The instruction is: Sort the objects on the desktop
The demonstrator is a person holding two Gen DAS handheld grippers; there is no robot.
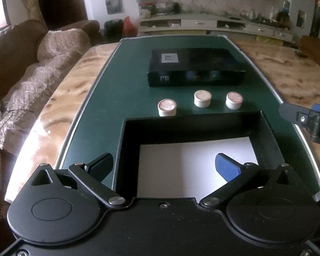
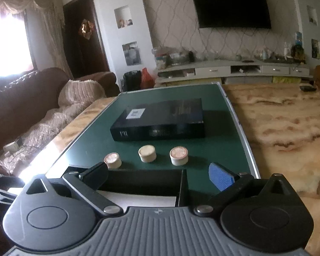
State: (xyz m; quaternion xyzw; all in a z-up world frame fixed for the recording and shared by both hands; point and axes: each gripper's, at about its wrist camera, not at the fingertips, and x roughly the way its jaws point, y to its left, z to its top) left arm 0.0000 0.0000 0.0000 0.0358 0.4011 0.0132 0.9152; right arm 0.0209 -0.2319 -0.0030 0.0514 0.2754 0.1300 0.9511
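Three small white round pieces stand in a row on the green mat (image 1: 117, 81): left piece (image 1: 167, 107) (image 2: 112, 160), middle piece (image 1: 202, 98) (image 2: 147, 153), right piece (image 1: 234, 100) (image 2: 178, 155). Behind them lies a black book (image 1: 195, 67) (image 2: 160, 121). In front stands an open black box (image 1: 189, 125) (image 2: 143, 183) with a white bottom. My left gripper (image 1: 165, 167) is open and empty over the box. My right gripper (image 2: 157, 176) is open and empty above the box's right wall; part of it shows in the left wrist view (image 1: 309, 119).
The mat lies on a marble-patterned table (image 1: 59, 106) (image 2: 288, 128). A brown sofa with a fluffy cover (image 1: 32, 68) stands to the left. A TV cabinet (image 2: 234, 70) stands at the far wall.
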